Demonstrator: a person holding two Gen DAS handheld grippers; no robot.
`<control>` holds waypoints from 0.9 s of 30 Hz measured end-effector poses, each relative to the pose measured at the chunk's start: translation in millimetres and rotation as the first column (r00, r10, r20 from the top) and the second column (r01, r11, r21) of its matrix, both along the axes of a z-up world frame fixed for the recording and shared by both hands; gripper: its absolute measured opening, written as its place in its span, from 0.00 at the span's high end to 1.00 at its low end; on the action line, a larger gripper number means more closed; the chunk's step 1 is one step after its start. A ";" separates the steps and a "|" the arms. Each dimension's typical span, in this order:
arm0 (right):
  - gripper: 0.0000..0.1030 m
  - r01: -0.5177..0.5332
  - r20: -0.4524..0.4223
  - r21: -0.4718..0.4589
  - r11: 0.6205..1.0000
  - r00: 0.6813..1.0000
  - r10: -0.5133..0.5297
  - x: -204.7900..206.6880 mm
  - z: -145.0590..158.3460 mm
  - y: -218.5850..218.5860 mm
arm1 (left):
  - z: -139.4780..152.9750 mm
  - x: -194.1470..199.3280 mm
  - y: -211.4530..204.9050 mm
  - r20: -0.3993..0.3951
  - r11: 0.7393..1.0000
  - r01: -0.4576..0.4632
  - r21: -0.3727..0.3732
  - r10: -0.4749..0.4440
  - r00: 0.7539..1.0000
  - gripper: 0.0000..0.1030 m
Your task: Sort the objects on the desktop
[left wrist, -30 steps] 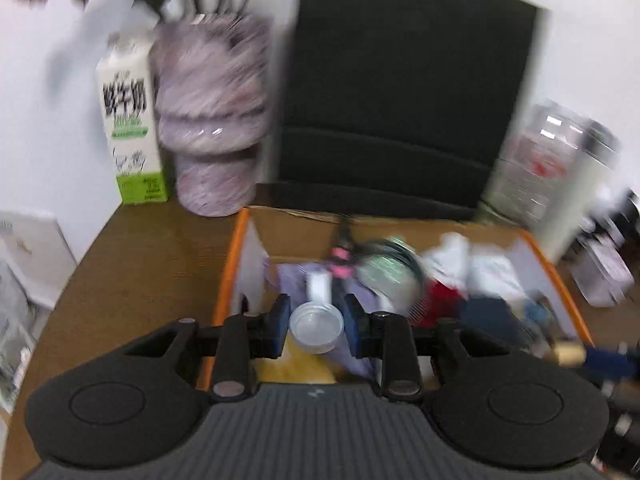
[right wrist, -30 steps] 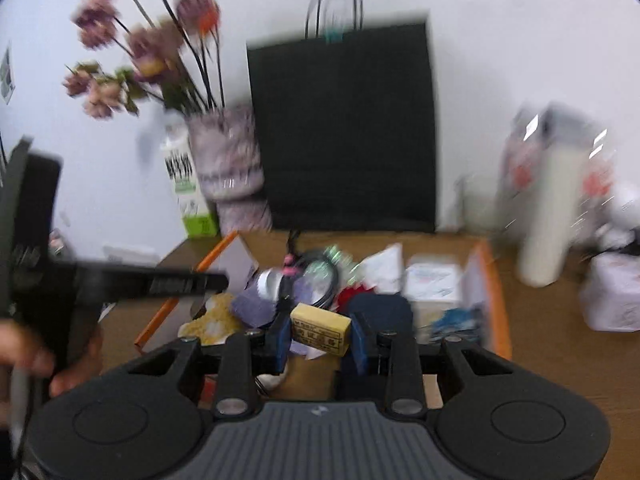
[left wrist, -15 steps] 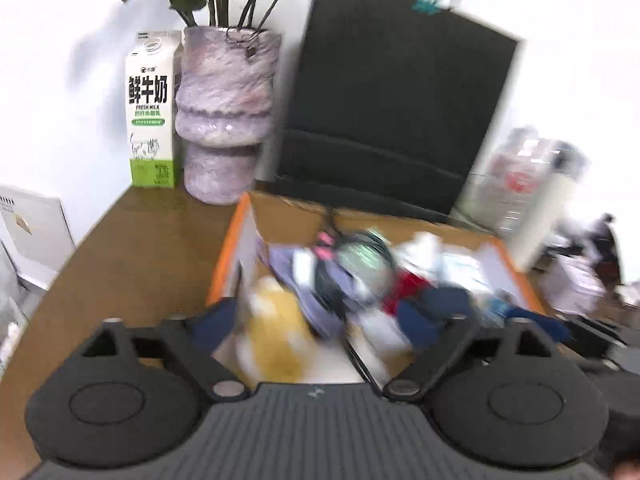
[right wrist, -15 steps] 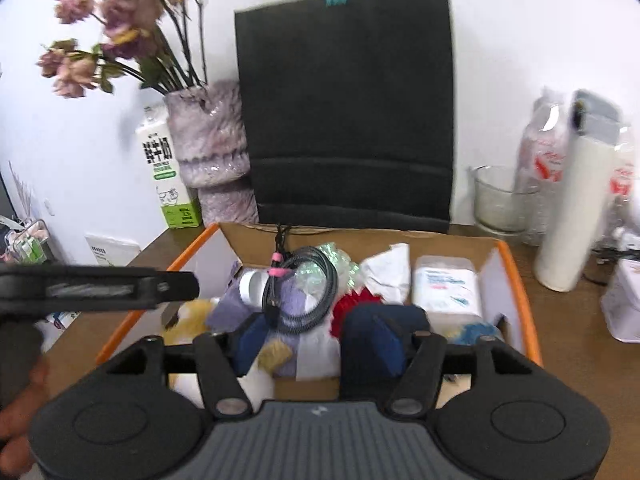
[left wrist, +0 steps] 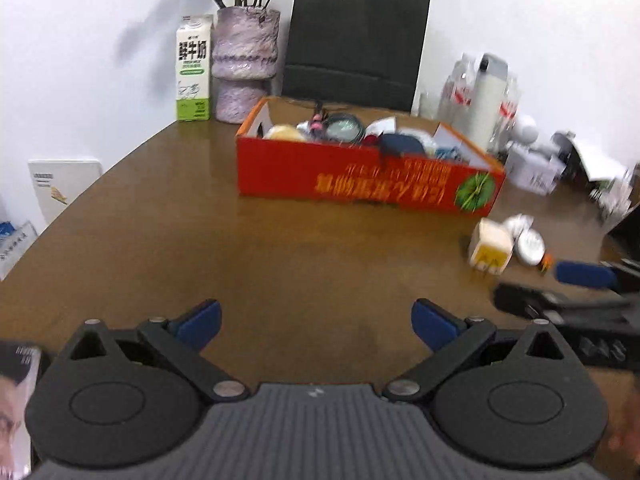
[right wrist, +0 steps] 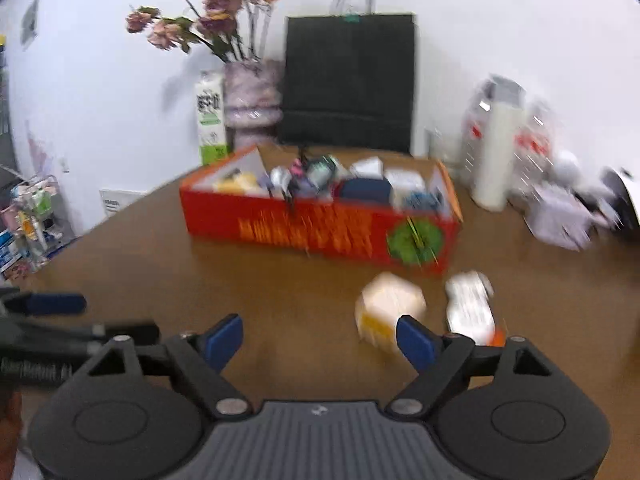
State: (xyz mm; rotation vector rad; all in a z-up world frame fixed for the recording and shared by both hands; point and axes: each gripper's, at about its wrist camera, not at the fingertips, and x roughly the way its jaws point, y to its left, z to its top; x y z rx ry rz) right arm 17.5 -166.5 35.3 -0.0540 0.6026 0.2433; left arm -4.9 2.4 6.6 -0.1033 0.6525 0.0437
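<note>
A red cardboard box (left wrist: 360,178) full of small items stands on the brown table (left wrist: 240,248); it also shows in the right wrist view (right wrist: 316,226). A white and yellow block (left wrist: 491,247) and a round white tin (left wrist: 529,245) lie on the table right of the box. In the right wrist view the block (right wrist: 386,308) and a white bottle-like item (right wrist: 470,308) lie in front of the box. My left gripper (left wrist: 316,322) is open and empty, low over the table. My right gripper (right wrist: 320,338) is open and empty, its right finger next to the block.
A milk carton (left wrist: 194,68), a purple vase with flowers (left wrist: 245,64) and a black paper bag (left wrist: 354,40) stand behind the box. Bottles and packets (left wrist: 486,96) crowd the back right. A book (left wrist: 64,184) leans at the left table edge.
Both grippers opened, dropped their items into the box and pulled back and down from above it to low over the table in front of it.
</note>
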 end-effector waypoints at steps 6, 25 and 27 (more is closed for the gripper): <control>0.19 0.002 -0.024 -0.014 1.000 1.000 -0.003 -48.3 -28.4 -13.0 | -13.1 -20.9 -10.5 0.000 0.999 0.036 0.024 -0.036 0.999 0.00; 0.36 0.178 -0.054 0.059 0.982 0.983 -0.175 35.6 -13.4 -97.9 | -11.7 80.9 -121.5 0.013 0.949 0.302 0.085 -0.305 0.952 0.00; 0.36 0.175 -0.039 0.043 0.984 0.984 -0.174 49.7 -11.0 -102.1 | -16.4 101.7 -140.4 0.023 0.934 0.332 0.131 -0.338 0.941 0.01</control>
